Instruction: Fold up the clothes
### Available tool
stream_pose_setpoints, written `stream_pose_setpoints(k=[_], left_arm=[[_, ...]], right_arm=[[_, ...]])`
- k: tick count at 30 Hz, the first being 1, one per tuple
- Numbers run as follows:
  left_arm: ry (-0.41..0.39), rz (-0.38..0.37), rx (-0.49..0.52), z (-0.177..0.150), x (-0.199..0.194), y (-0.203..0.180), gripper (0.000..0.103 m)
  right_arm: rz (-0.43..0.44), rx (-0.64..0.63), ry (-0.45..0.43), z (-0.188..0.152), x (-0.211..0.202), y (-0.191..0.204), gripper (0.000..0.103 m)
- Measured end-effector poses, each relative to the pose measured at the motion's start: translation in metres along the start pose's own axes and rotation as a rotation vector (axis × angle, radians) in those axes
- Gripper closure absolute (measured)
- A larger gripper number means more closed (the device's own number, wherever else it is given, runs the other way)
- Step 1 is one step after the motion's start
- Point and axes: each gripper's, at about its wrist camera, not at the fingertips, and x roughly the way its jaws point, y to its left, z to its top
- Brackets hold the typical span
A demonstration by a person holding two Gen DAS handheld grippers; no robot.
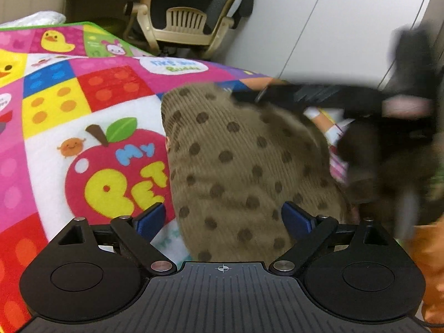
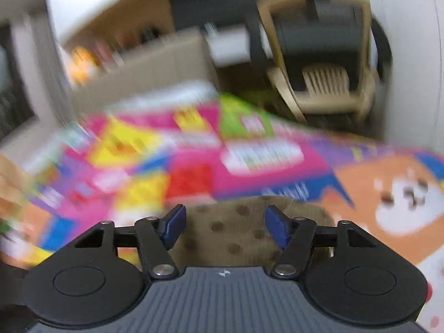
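Observation:
A tan corduroy garment with dark dots [image 1: 236, 161] lies on a bright patterned play mat [image 1: 83, 105]. My left gripper [image 1: 223, 219] is open, its blue pads wide apart just above the garment's near part. My right gripper, blurred and dark, shows in the left wrist view [image 1: 360, 102] over the garment's far right edge. In the right wrist view, my right gripper [image 2: 224, 227] is open with the dotted garment [image 2: 230, 233] below and between its pads. That view is heavily motion-blurred.
A beige chair [image 1: 183, 22] stands beyond the mat's far edge, next to a white wall panel [image 1: 319, 22]. An orange cloth [image 1: 430, 263] lies at the right. A small striped pink-white cloth [image 1: 338, 163] lies by the garment's right side.

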Motion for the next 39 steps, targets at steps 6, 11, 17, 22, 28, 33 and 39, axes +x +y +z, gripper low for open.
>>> stream_pose_setpoints(k=[6,11,17,22,28,33,39], left_arm=[[0.008,-0.021,0.0,-0.002,0.002,0.004,0.007],[-0.001,-0.047,-0.027,-0.003,-0.001,0.012,0.007],[-0.063,-0.104,-0.133,0.002,-0.012,0.029,0.008],[-0.127,-0.134,-0.146,0.013,-0.022,0.03,0.008],[-0.126,-0.17,-0.069,0.018,-0.012,0.013,0.008],[-0.125,-0.2,-0.005,0.022,-0.004,-0.001,0.008],[-0.121,-0.228,0.068,0.026,0.006,-0.017,0.008]], right_arm=[[-0.009,0.021,-0.063,-0.009,-0.028,-0.007,0.037],[-0.009,0.14,-0.108,-0.023,-0.068,-0.043,0.025],[0.117,0.338,0.002,-0.069,-0.064,-0.073,0.025],[0.121,0.241,-0.05,-0.069,-0.08,-0.047,0.064],[0.137,0.225,0.0,-0.078,-0.105,-0.031,0.087],[0.103,0.216,0.079,-0.108,-0.106,-0.028,0.087],[0.016,0.134,-0.028,-0.083,-0.134,-0.037,0.082]])
